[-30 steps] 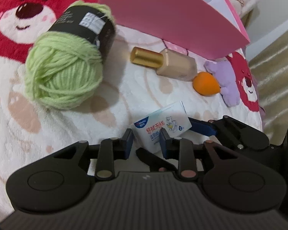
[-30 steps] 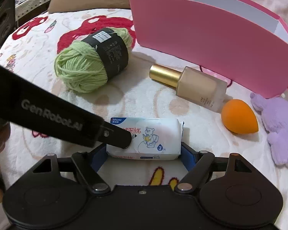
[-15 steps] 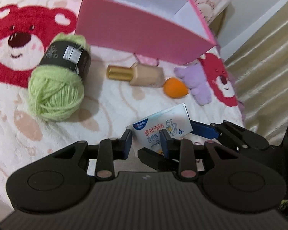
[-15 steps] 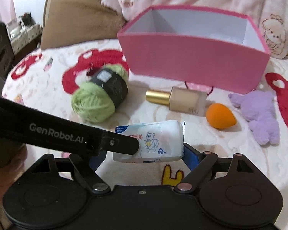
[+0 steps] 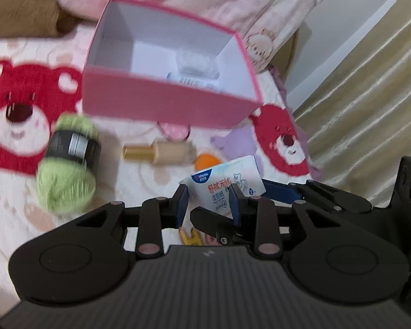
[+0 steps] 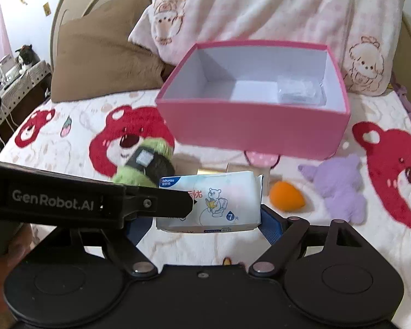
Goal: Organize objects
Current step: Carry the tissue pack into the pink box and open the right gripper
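Note:
A white and blue wet-wipes pack (image 6: 219, 200) hangs in the air above the bed, held by both grippers. My right gripper (image 6: 207, 222) is shut on it, with a blue pad against each short end. My left gripper (image 5: 208, 204) is shut on one end of the pack (image 5: 224, 183) and reaches in from the left in the right wrist view. Behind stands an open pink box (image 6: 249, 128) with a clear packet (image 6: 297, 89) inside. On the bedspread lie green yarn (image 5: 65, 164), a gold-capped bottle (image 5: 161, 152), an orange sponge (image 6: 286, 196) and a purple plush (image 6: 339, 183).
A brown pillow (image 6: 101, 63) and a pink bear-print blanket (image 6: 260, 8) lie behind the box. The bed's edge drops off at the right beside a beige curtain (image 5: 370, 109). A nightstand (image 6: 19, 82) stands at the far left.
Both grippers have risen together with the wipes pack. The bed items now look smaller and lower, and the inside of the pink box has come into view.

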Tool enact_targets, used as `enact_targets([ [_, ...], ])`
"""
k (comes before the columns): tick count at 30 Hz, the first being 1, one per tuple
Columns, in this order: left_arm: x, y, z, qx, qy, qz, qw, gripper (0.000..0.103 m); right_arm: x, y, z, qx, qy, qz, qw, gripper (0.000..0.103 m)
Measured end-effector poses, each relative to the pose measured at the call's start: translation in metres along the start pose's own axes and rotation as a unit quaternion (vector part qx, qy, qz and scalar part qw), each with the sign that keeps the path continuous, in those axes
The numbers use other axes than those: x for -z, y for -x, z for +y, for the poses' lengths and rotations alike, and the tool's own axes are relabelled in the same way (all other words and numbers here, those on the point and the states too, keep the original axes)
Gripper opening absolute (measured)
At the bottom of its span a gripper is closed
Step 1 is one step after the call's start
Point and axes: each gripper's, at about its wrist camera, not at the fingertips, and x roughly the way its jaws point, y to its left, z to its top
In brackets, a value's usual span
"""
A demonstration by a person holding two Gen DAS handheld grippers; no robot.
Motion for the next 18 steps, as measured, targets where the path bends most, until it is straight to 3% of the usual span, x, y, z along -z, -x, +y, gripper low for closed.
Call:
enact_targets([
  [5,-0.048,0.013,-0.023,-0.001,-0.034,-0.023,0.9992,0.029,-0.05,0.019,-0.01,-0.004,0.005,-0.016,1.0,0.086],
  [10,-0.104,0.002,-0.027,0.005,-0.032,-0.031,0.999,0.029,-0.101,0.017,-0.027,0.008,0.005,-0.017,1.0,0.083],
  [18,-0.18,-0.079,-0.004,0.012,0.012,0.005,0.9999,0.031,-0.162,-0.057,-0.066,0.053,0.0,0.025,0.998,0.08],
])
